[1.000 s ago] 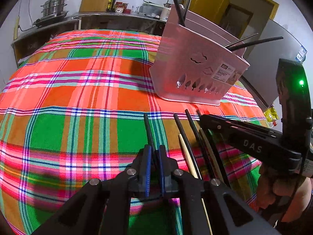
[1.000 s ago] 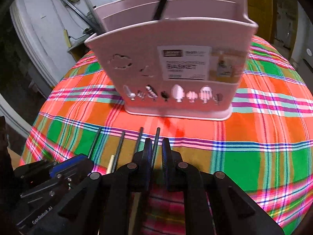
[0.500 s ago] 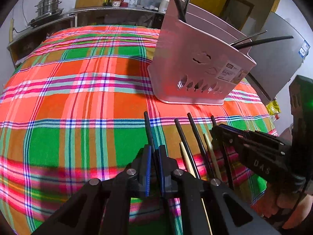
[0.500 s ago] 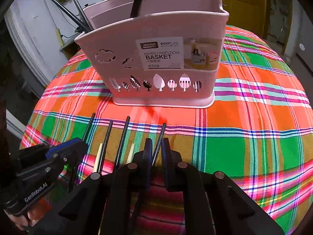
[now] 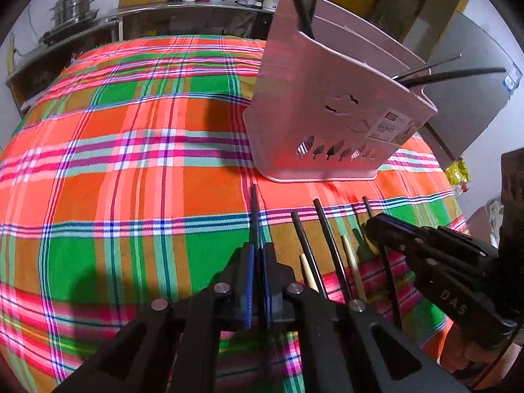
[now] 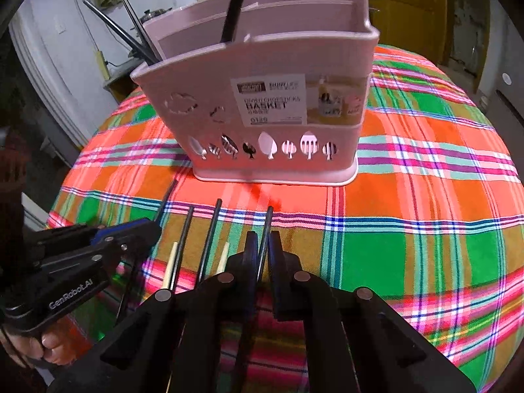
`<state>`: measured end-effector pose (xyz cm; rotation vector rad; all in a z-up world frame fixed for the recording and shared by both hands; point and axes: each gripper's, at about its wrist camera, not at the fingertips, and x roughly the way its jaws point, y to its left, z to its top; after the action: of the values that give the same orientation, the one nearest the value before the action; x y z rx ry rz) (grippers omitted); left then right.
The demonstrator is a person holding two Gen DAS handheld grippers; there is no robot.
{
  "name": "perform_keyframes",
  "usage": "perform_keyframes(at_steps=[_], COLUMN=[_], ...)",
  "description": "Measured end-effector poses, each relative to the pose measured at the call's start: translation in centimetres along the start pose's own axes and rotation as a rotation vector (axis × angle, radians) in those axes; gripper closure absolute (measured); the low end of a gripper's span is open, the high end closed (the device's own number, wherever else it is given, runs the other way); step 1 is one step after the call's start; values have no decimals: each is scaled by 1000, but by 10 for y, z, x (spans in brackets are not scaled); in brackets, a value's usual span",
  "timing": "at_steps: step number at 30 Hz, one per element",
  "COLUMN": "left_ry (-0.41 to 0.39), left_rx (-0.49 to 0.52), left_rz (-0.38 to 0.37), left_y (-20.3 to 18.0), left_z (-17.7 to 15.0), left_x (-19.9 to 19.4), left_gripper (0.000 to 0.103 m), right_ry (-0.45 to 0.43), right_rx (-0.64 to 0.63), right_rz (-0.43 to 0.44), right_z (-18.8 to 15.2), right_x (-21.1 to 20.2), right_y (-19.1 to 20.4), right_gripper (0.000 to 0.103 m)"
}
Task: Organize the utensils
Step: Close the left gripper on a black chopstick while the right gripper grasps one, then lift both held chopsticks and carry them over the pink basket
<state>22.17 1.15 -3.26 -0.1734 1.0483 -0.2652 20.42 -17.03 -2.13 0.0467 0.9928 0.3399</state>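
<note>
A pink chopstick basket (image 5: 327, 114) (image 6: 262, 104) stands on the plaid tablecloth (image 5: 131, 163) with several dark utensils poking out of it. My left gripper (image 5: 257, 249) has its jaws closing tight on a black chopstick (image 5: 253, 216) that points toward the basket. My right gripper (image 6: 261, 239) is closing on another black chopstick (image 6: 267, 226), its pads against the stick. Between the two grippers lie loose black chopsticks (image 5: 330, 239) and pale wooden chopsticks (image 5: 352, 258). Each gripper shows in the other's view: the right gripper (image 5: 376, 222) and the left gripper (image 6: 144, 229).
A metal counter (image 5: 163, 9) with a steamer pot (image 5: 75, 6), bottles and jars runs behind the table. A yellow door (image 6: 406, 6) is at the back. A hand (image 6: 49, 344) holds the left gripper at the table's near edge.
My left gripper has shifted a little toward the basket with its chopstick. The right gripper's jaws have narrowed onto the black chopstick between them.
</note>
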Motion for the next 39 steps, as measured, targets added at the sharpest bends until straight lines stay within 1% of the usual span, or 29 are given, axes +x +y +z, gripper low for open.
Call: perform_keyframes(at_steps=[3, 8, 16, 23, 31, 39], left_ry=[-14, -56, -165, -237, -287, -285], left_rx=[-5, 9, 43, 90, 119, 126], left_rz=[-11, -33, -68, -72, -67, -61], left_y=[0, -7, -22, -39, -48, -51], left_z=[-2, 1, 16, 25, 32, 27], left_x=[-9, -37, -95, -135, -161, -167], left_gripper=[99, 99, 99, 99, 99, 99], right_ry=[-25, -77, -177, -280, -376, -385], right_rx=[-4, -4, -10, -33, -64, -66], right_rz=[8, 22, 27, 19, 10, 7], right_z=[3, 8, 22, 33, 39, 34], right_x=[-13, -40, -87, -131, -167, -175], right_y=[0, -3, -1, 8, 15, 17], right_gripper=[97, 97, 97, 98, 98, 98])
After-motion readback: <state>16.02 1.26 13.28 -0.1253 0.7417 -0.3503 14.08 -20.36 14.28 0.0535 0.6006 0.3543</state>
